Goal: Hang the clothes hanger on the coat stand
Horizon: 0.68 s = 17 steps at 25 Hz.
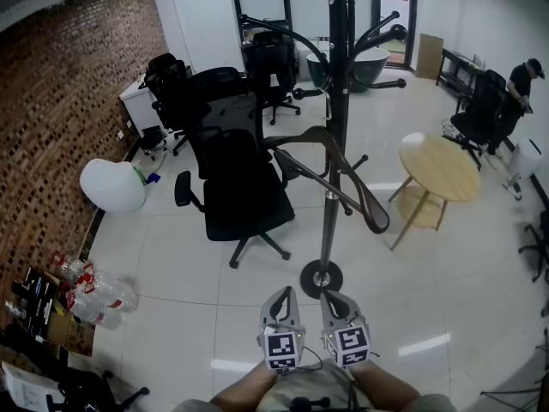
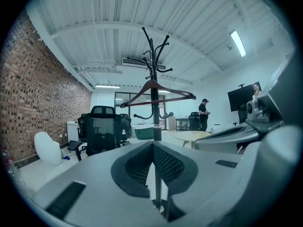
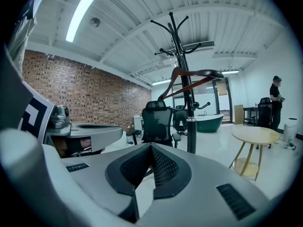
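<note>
I hold the left gripper (image 1: 281,292) and the right gripper (image 1: 336,297) side by side, both with jaws fully together and nothing between them. The brown wooden clothes hanger (image 1: 330,174) hangs on the black coat stand (image 1: 333,101), close against its pole.

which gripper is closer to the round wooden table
Right. The round wooden table stands ahead and to the right of both; the right gripper is on that side, the left gripper beside it, farther off.

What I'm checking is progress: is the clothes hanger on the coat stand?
Yes, in the head view the clothes hanger hangs on the coat stand, with nothing holding it.
</note>
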### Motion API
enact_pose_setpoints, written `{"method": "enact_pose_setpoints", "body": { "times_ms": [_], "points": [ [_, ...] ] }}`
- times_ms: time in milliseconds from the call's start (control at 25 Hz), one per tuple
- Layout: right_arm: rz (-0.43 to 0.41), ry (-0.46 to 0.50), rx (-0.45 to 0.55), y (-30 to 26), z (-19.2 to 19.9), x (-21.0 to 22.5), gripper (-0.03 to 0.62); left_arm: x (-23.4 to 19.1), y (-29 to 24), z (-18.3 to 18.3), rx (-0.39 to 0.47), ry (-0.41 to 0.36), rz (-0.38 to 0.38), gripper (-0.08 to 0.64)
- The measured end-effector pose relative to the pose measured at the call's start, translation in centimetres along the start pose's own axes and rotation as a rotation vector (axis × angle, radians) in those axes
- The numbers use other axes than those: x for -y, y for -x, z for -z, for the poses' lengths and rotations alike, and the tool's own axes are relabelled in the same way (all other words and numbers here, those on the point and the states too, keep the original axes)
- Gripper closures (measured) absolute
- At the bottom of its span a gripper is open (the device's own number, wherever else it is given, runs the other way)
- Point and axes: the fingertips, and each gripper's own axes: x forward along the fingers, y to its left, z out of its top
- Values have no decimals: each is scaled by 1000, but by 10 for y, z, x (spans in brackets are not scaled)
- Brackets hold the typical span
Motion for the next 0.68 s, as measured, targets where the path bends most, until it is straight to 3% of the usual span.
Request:
{"method": "enact_pose_setpoints", "body": {
  "times_ms": [680],
  "points": [
    [-9, -3, -11, 5, 5, -5, 592, 4, 6, 5, -9, 2, 6, 544]
  ]
}}
